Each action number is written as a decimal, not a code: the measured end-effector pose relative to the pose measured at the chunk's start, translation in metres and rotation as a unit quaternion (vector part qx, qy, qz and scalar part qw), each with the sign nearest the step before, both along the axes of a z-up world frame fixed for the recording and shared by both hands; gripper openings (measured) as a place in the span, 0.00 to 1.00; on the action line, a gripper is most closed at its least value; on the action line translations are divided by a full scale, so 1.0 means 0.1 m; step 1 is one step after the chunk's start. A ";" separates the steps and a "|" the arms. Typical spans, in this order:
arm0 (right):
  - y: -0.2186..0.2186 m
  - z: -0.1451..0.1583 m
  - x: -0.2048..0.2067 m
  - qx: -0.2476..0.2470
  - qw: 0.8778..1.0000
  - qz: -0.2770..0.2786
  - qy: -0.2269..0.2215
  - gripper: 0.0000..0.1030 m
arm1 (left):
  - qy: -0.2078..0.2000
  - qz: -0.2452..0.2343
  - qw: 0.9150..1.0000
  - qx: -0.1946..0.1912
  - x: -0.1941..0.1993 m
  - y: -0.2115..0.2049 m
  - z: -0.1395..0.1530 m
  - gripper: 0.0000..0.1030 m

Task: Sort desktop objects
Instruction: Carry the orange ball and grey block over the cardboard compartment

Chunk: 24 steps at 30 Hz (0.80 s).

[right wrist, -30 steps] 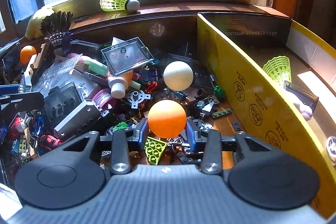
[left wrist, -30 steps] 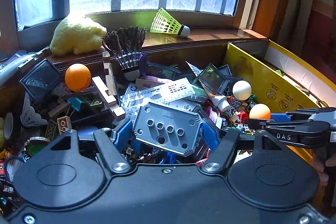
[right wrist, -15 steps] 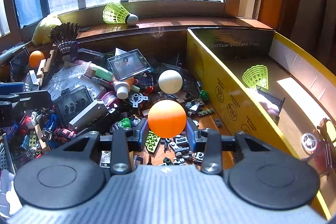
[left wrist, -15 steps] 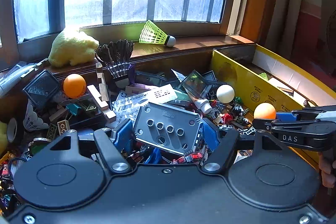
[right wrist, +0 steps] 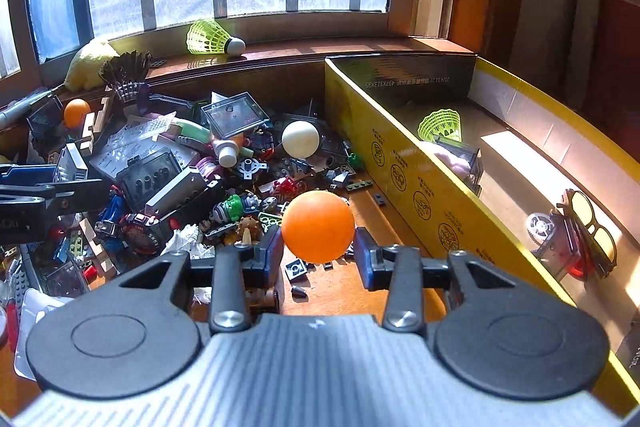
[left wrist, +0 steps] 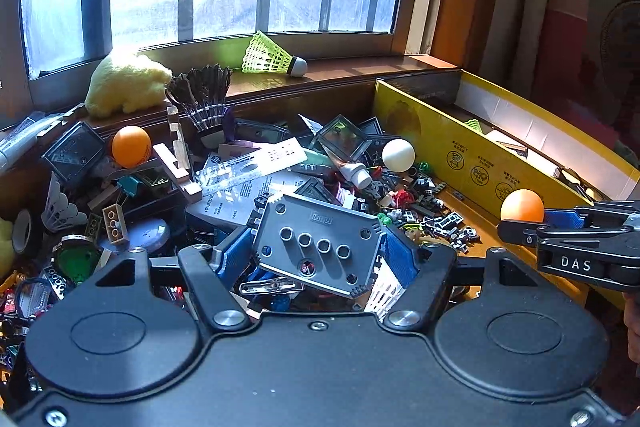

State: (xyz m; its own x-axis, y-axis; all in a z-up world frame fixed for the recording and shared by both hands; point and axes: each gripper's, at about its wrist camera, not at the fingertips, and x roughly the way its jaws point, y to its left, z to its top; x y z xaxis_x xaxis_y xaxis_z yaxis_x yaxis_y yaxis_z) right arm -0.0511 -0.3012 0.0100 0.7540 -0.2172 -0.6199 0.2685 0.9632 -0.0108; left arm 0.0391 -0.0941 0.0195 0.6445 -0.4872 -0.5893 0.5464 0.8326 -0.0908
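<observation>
The right gripper [right wrist: 318,247] was clamped on an orange ball [right wrist: 318,226], held above the desk beside the yellow box [right wrist: 404,163]; the left gripper [left wrist: 316,255] gripped a grey perforated plate [left wrist: 316,241] over the clutter. Both looked mid-carry; next, each item probably needed lifting over the box wall and releasing inside.

The lower edge of the grey plate [left wrist: 320,243] disappears behind the left tool [left wrist: 316,255] body, so what lies on the tabletop [right wrist: 340,287] beneath it is hidden. The yellow box [right wrist: 404,163] wall conceals part of its contents, its printed text is too small to read, and the sunglasses [right wrist: 592,227] are partly masked by clutter.
</observation>
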 end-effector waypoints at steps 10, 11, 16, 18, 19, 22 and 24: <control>-0.23 0.14 -0.11 0.011 0.999 0.033 -0.012 0.41 | -0.008 0.008 1.000 0.004 -0.10 -0.38 0.14 0.67; -0.28 0.15 -0.13 0.010 0.999 0.033 -0.014 0.41 | -0.007 0.006 1.000 0.006 -0.12 -0.45 0.14 0.67; -0.56 0.26 -0.22 0.009 0.999 0.025 -0.026 0.41 | -0.008 -0.013 1.000 0.011 -0.16 -0.82 0.15 0.67; -0.68 0.29 -0.25 0.010 0.999 0.020 -0.028 0.41 | -0.011 -0.024 1.000 0.011 -0.17 -1.00 0.17 0.67; -0.74 0.30 -0.27 0.010 0.999 0.017 -0.028 0.41 | -0.012 -0.028 0.999 0.011 -0.18 -1.08 0.17 0.67; -0.90 0.31 -0.32 0.007 1.000 0.010 -0.028 0.41 | -0.015 -0.043 0.999 0.010 -0.21 -1.33 0.20 0.67; -1.02 0.31 -0.34 0.007 1.000 0.004 -0.027 0.41 | -0.017 -0.056 0.998 0.009 -0.22 -1.52 0.22 0.67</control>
State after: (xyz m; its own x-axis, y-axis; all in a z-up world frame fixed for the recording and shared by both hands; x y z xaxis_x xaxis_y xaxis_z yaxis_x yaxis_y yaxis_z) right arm -0.0854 -0.4028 0.0414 0.7886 -0.2029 -0.5804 0.2605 0.9653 0.0165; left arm 0.0174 -0.2457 0.0416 0.6069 -0.5471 -0.5765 0.6386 0.7675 -0.0561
